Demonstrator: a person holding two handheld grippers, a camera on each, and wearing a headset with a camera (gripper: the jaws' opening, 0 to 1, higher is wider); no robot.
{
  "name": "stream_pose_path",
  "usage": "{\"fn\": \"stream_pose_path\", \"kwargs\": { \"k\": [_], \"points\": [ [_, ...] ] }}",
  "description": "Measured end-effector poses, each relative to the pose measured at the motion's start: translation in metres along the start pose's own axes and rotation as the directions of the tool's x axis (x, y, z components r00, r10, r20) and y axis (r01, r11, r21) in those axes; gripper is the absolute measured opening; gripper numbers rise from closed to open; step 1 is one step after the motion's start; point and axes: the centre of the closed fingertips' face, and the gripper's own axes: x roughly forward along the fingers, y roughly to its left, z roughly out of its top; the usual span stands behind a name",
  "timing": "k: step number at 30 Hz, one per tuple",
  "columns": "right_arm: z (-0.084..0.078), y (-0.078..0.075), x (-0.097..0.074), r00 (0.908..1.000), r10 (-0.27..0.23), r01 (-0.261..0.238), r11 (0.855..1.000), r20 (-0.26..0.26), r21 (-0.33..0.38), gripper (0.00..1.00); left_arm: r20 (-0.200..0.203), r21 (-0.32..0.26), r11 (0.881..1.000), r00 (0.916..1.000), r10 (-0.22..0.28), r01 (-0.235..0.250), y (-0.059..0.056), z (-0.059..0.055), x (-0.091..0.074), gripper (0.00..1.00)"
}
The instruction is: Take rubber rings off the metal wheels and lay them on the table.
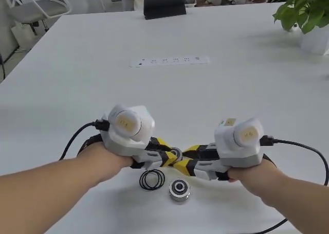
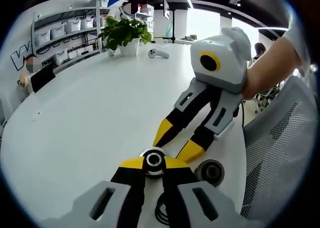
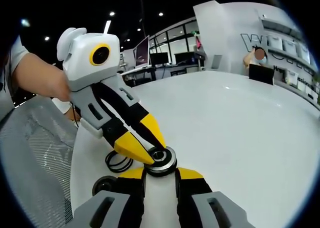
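Note:
A metal wheel with a dark rubber band on its rim is held above the table between both grippers. My left gripper pinches its near edge, jaws close together. My right gripper has its yellow tips set a wheel's width apart on the rim of the wheel. In the head view the left gripper comes in from the left and the right gripper from the right. Loose black rubber rings lie on the table just below. Beside them stands a second metal wheel.
The white table stretches far ahead, with a power strip at its middle. A potted plant stands at the back right and a dark stand at the far edge. Black cables trail from both grippers.

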Motion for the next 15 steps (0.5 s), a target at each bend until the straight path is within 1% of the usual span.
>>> {"fn": "stream_pose_path", "kwargs": {
  "k": [6, 15],
  "points": [
    [-0.0013, -0.0007, -0.0016, 0.9999, -0.011, 0.011, 1.0, -0.007, -0.013, 0.18, 0.004, -0.004, 1.0, 1.0, -0.001, 0.001, -0.0002, 0.0, 0.0, 0.07],
    [-0.0032, -0.0013, -0.0046, 0.9998, -0.016, 0.016, 1.0, -0.015, 0.004, 0.13, 0.004, -0.015, 1.0, 1.0, 0.009, -0.009, -0.0003, 0.0001, 0.0003, 0.07]
  ]
}}
